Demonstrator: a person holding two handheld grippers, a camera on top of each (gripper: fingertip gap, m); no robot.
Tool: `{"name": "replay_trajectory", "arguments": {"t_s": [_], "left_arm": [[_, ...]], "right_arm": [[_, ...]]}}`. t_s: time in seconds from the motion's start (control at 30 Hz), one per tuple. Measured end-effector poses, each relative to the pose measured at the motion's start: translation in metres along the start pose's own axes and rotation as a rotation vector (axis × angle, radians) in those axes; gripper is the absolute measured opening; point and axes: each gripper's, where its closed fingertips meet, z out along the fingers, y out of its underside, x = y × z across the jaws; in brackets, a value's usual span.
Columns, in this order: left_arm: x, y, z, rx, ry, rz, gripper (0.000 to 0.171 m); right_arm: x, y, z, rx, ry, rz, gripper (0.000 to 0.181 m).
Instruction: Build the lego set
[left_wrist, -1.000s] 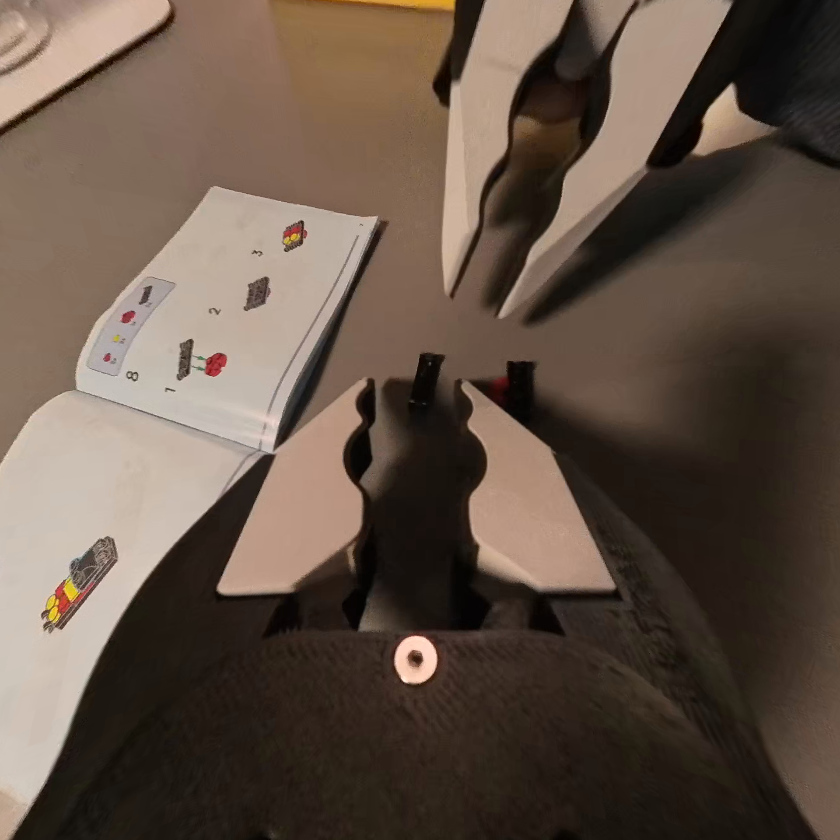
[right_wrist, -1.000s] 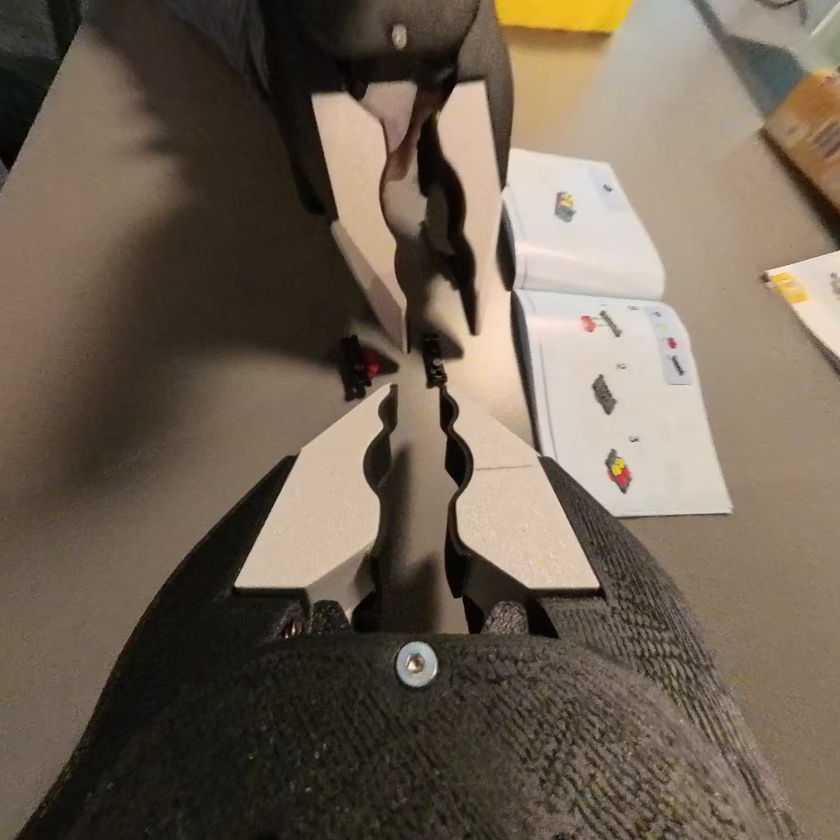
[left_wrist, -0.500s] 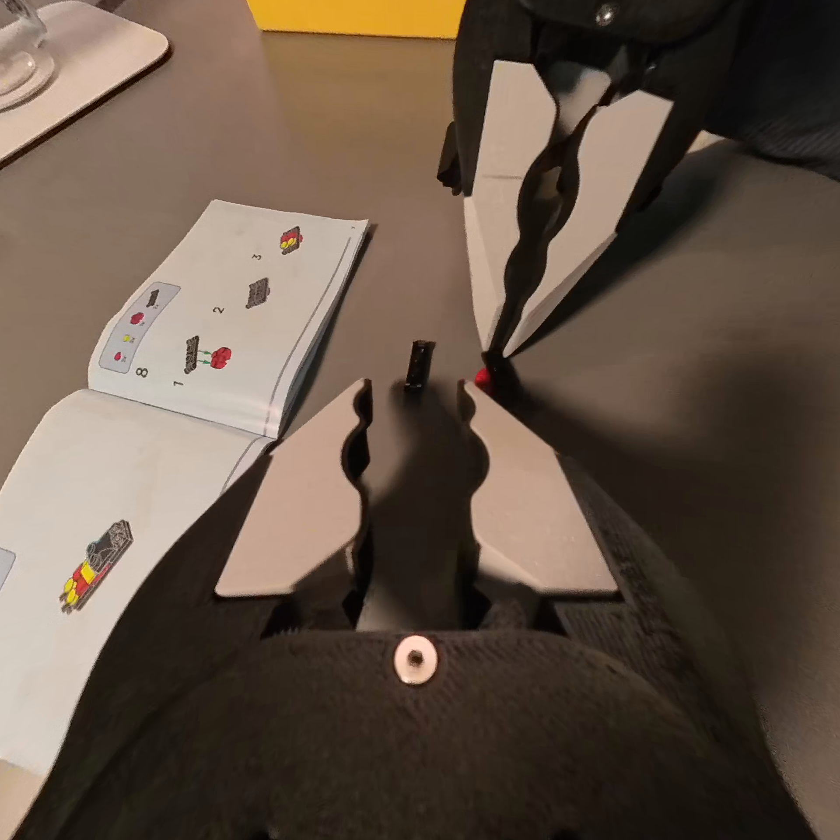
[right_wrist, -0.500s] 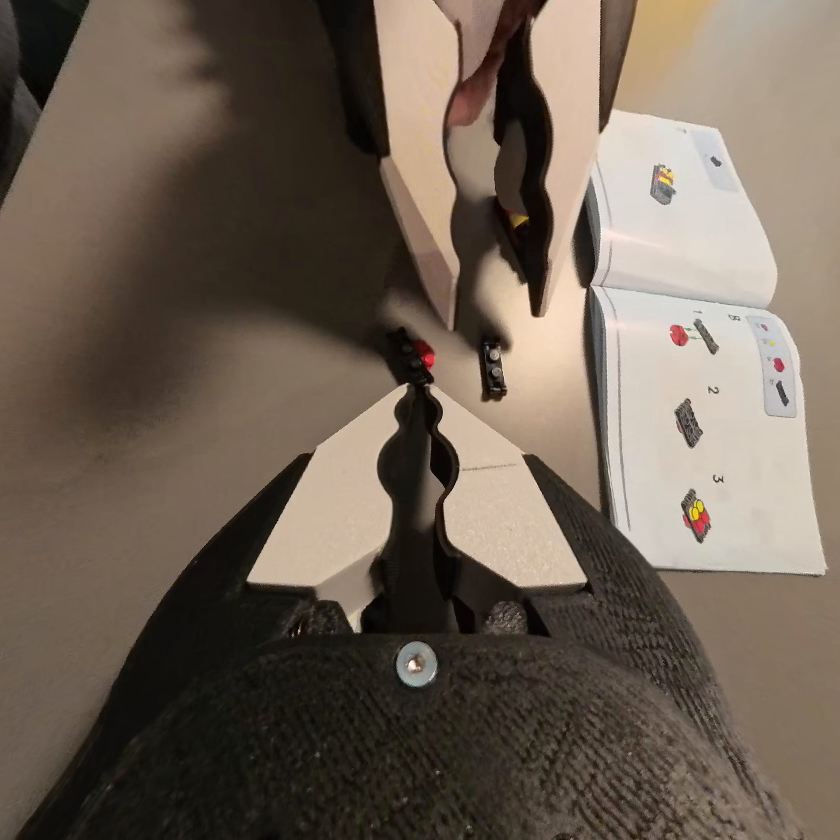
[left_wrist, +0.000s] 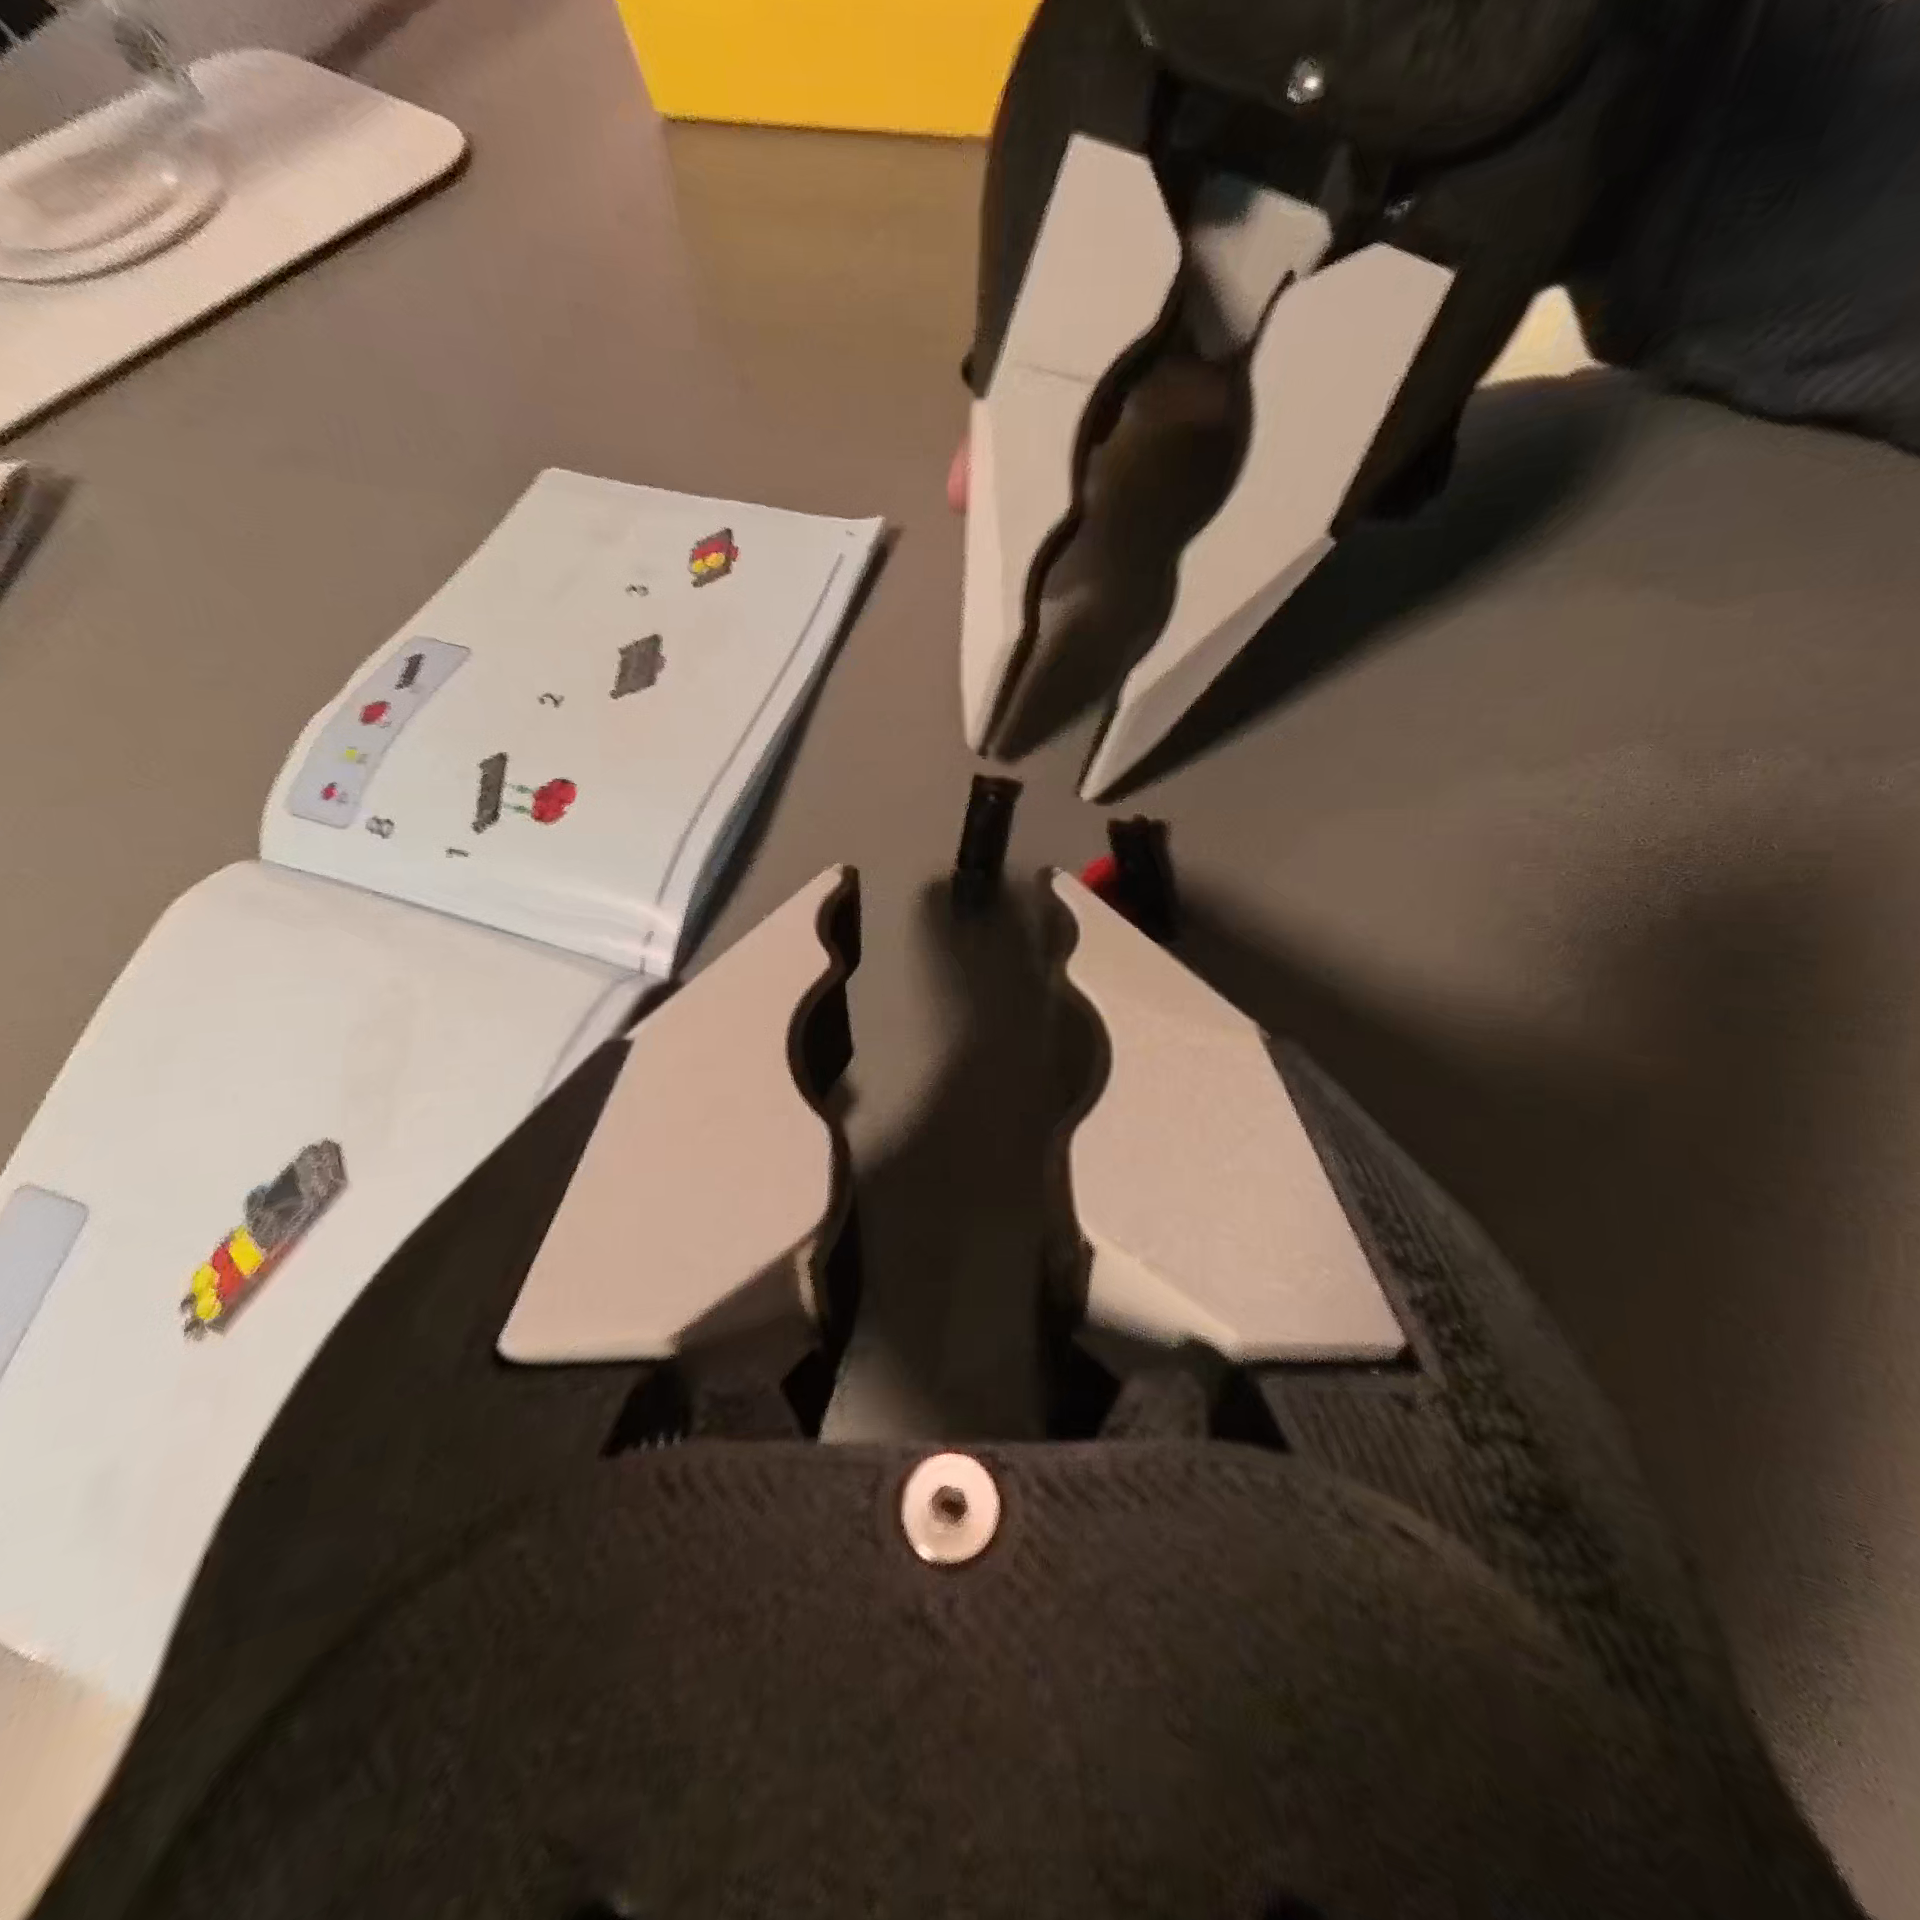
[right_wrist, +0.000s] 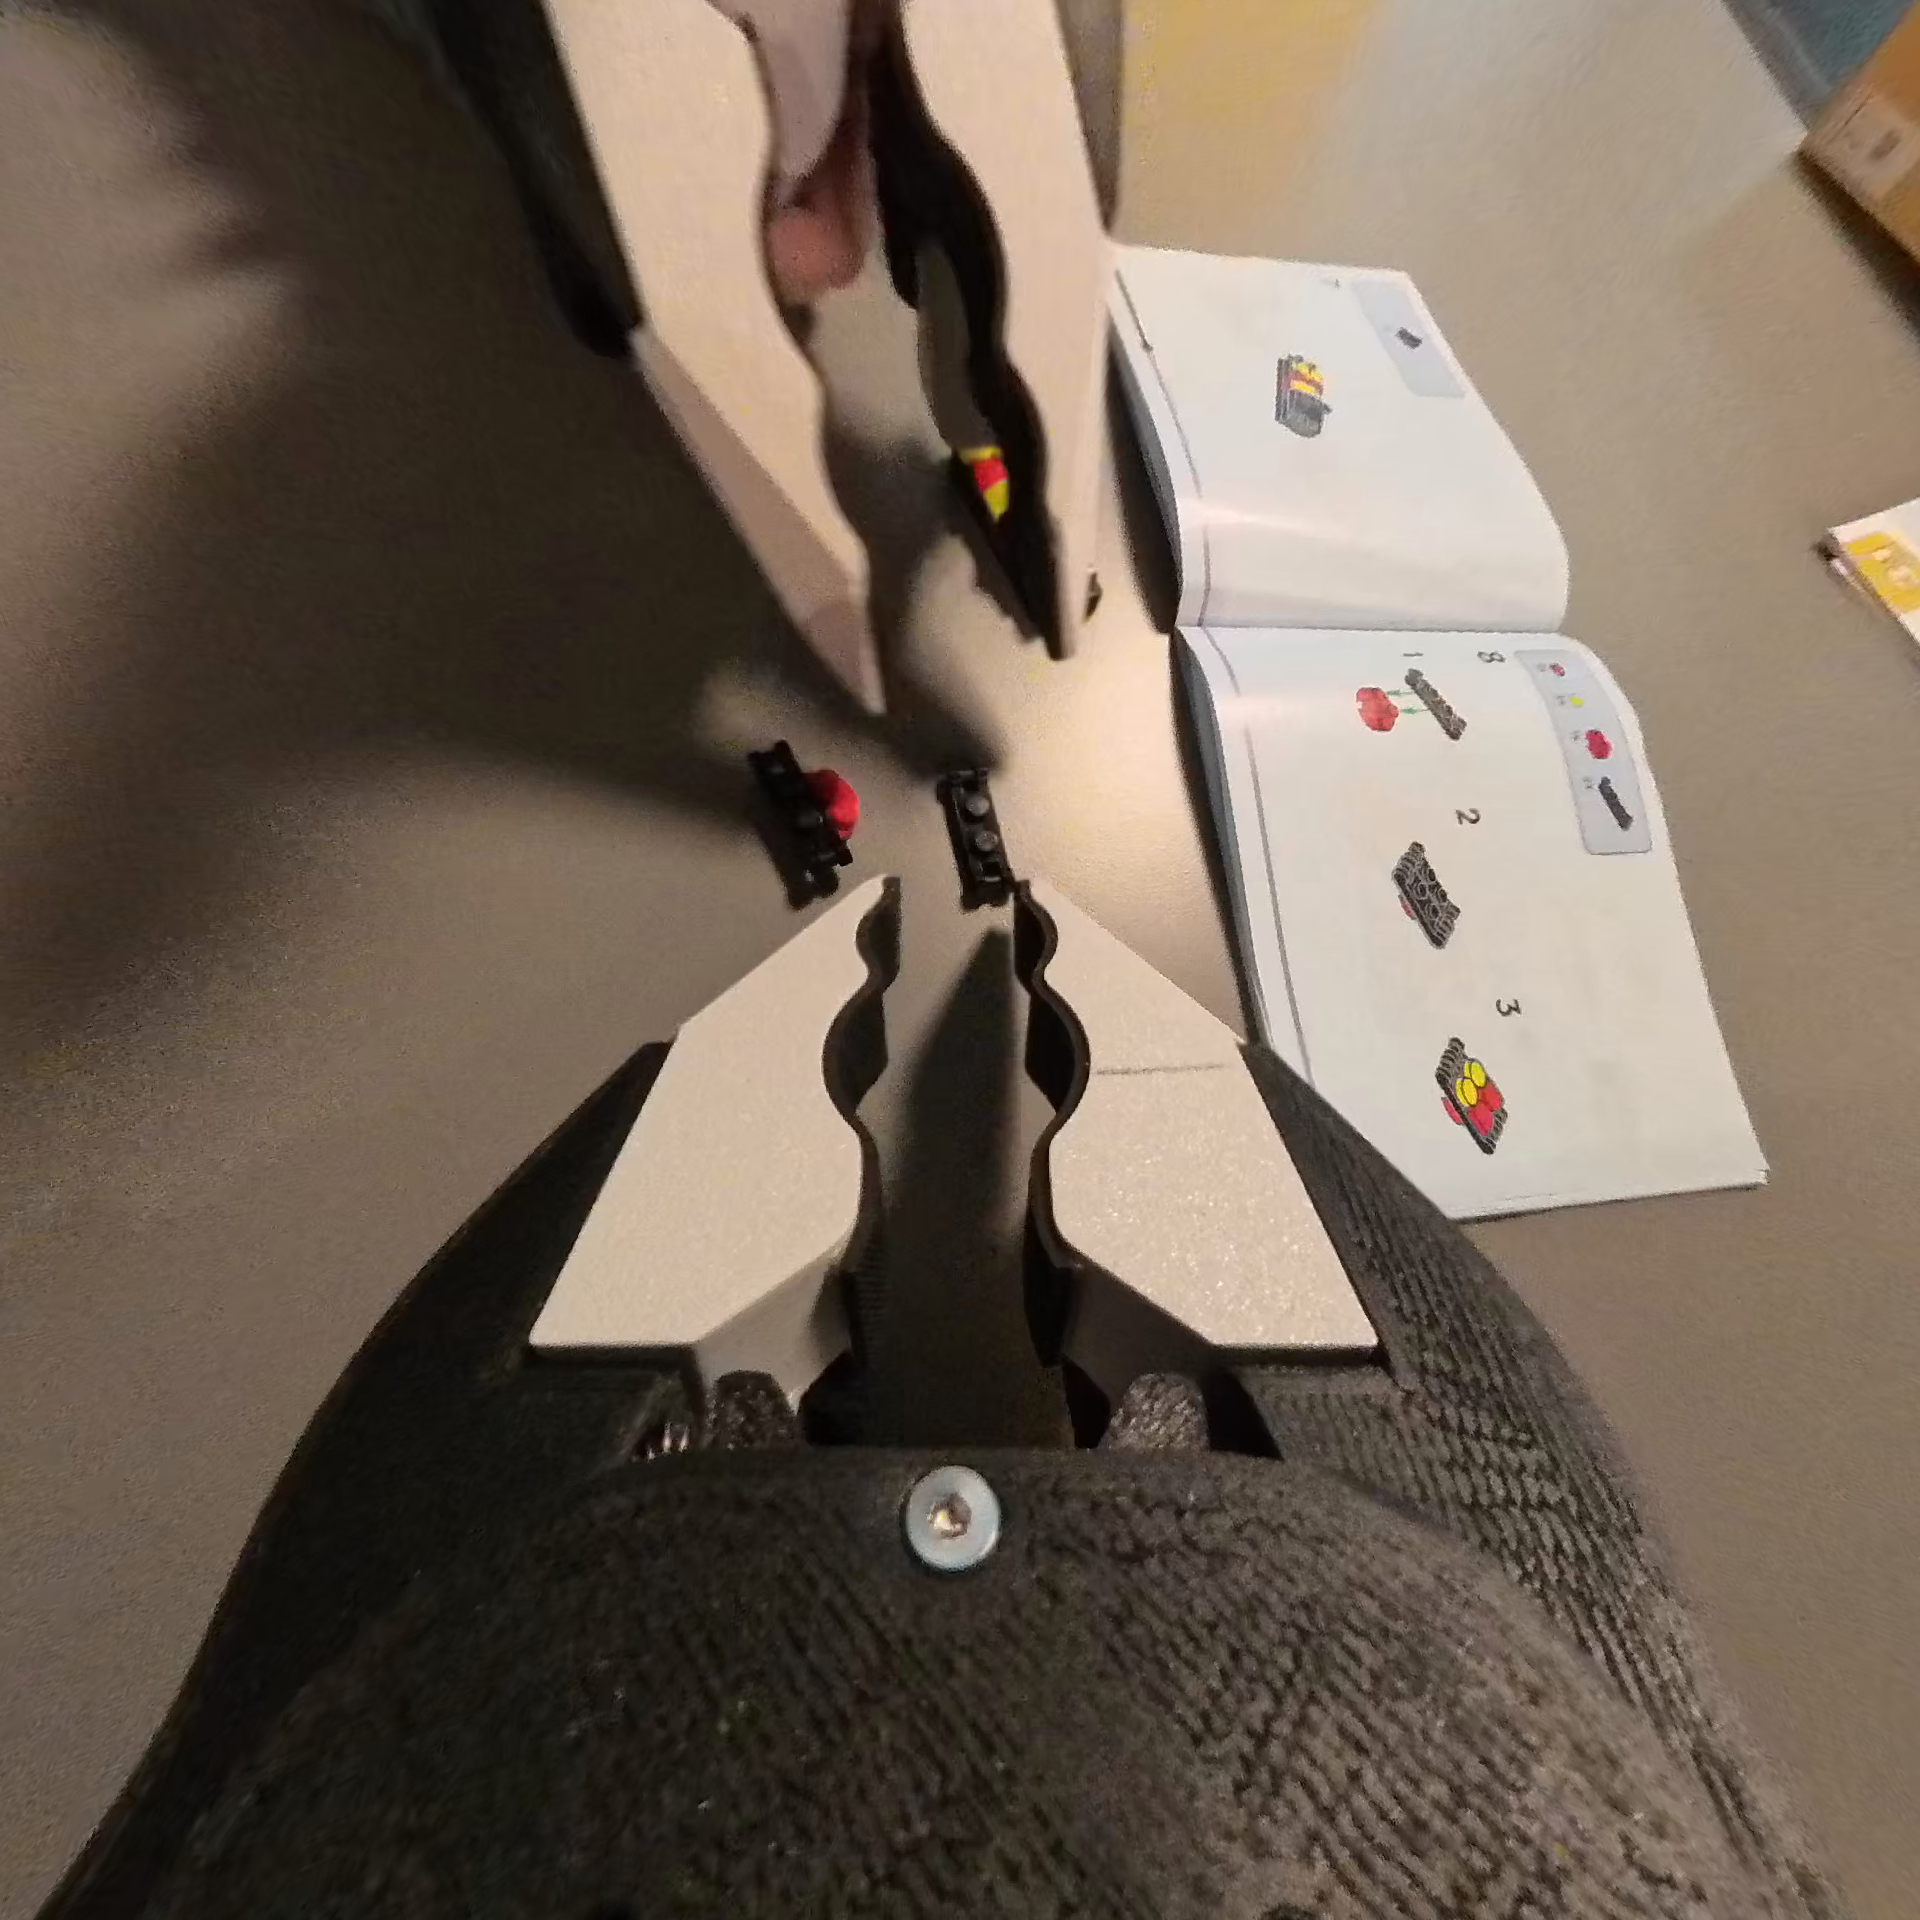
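while both grippers face each other | left gripper (left_wrist: 951, 883) fingers spread | right gripper (right_wrist: 956, 888) fingers spread | black plate (right_wrist: 975, 836) between

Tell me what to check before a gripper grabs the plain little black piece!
1. Left gripper open: ok.
2. Right gripper open: ok.
3. Plain black piece free on the table, between both grippers' tips: ok.
4. Black piece with red stud apart from it: ok.
5. Instruction booklet open at the step pictures: ok.
6. Small red and yellow build sitting safely behind the left gripper: cannot tell.
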Motion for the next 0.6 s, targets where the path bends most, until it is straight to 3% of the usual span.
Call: {"name": "replay_trajectory", "arguments": {"t_s": [0.1,0.2,0.6], "left_arm": [[0.028,0.007,-0.004,-0.04,0.08,-0.003,0.047],[0.05,0.014,0.001,-0.095,0.124,0.102,0.062],[0.019,0.014,0.003,-0.087,0.007,0.145,0.05]], "right_arm": [[0.004,0.002,0.002,-0.016,0.012,0.023,0.02],[0.008,0.002,0.005,-0.022,0.005,0.051,0.02],[0.007,-0.001,0.009,-0.025,-0.014,0.034,0.006]]}}
